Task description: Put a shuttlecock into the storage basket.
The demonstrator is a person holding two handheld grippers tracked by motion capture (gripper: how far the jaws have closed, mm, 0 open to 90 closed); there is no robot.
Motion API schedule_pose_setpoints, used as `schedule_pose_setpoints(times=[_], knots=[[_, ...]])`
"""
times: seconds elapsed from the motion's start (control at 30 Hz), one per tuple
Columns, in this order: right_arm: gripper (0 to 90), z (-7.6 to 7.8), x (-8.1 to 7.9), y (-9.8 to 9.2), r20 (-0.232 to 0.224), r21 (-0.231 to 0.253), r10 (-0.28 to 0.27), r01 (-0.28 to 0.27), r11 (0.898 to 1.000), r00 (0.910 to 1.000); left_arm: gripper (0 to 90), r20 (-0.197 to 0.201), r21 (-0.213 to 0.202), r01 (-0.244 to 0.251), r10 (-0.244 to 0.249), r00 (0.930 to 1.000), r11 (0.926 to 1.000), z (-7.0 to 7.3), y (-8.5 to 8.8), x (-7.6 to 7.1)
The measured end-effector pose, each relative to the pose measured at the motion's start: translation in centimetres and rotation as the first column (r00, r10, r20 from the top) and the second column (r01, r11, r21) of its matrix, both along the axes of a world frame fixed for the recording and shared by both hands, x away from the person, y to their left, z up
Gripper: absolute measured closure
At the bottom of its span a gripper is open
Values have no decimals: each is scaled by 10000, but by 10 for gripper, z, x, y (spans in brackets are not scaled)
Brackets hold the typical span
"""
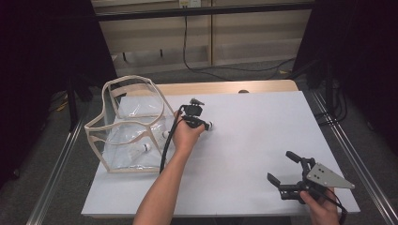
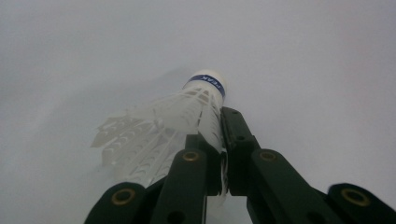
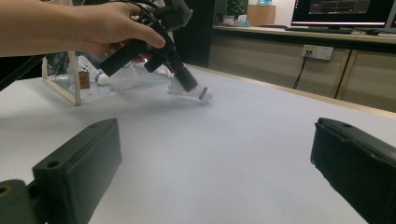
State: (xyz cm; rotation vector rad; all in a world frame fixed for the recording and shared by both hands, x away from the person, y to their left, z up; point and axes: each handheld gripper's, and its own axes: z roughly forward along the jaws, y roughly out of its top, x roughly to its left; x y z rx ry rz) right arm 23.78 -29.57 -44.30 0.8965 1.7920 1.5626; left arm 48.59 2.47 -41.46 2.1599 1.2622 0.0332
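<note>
Our left gripper (image 1: 206, 124) has its jaws clamped on the shuttlecock (image 2: 187, 116), cork tip pointing about 4 o'clock across the bench (image 1: 263, 131). Its blue band has white lettering we can't really read. Right gripper (image 1: 287, 174) jaws are wide open, nothing in them.

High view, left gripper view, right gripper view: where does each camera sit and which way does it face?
High view: above the table's near side, looking forward and down on the white table and clear plastic bag with beige trim; both forearms show.
Left gripper view: along the left gripper, shut on a white feathered shuttlecock.
Right gripper view: low over the table, between the open right gripper.
Shared: all show the shuttlecock.
</note>
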Motion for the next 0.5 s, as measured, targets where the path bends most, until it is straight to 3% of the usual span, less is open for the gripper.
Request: schedule_pose_setpoints(times=[0.5], knots=[[14,0,0,0,23,-30,-26,26,10000,10000,880,-318,-232,439,-446,9985,9988,16,7,-5]])
